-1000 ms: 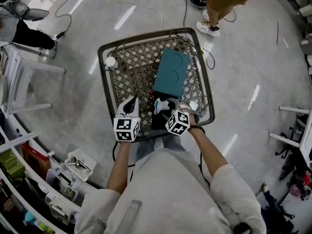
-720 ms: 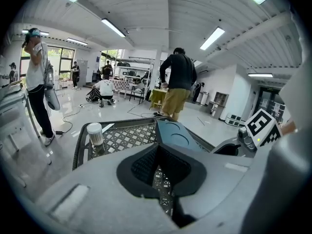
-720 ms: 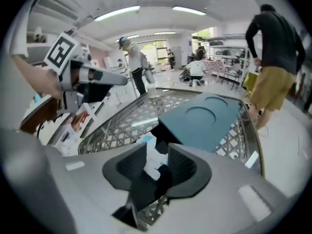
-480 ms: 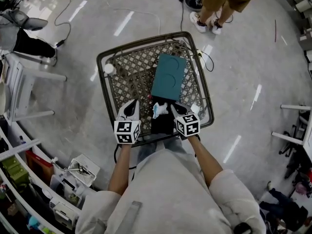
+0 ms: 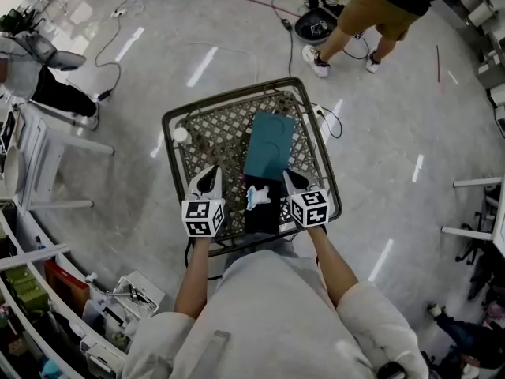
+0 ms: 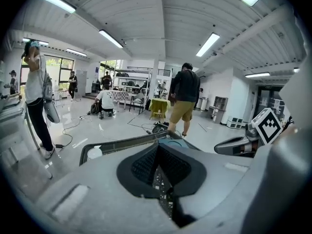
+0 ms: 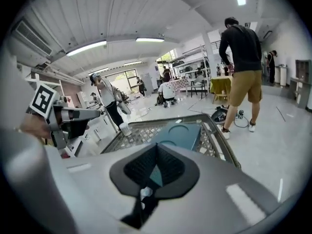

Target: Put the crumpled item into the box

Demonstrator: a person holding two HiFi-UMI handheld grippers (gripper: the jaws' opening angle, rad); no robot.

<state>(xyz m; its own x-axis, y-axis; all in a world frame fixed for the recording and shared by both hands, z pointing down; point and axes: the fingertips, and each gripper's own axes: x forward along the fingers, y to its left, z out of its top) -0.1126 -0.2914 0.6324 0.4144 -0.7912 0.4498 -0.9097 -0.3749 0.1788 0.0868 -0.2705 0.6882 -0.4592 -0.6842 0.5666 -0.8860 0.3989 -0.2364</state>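
Head view: left gripper [image 5: 209,175] & right gripper [image 5: 289,178] clenched empty, crumpled item [image 5: 254,198] in box [image 5: 263,216].

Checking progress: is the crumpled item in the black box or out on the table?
In, it seems: the crumpled item lies inside the black box's outline in the head view; how deep, cannot tell.

A teal board [image 5: 270,145], a dark table [image 5: 209,129] with a lattice pattern, a black box [image 5: 262,216], a white-and-blue crumpled wad [image 5: 254,197].
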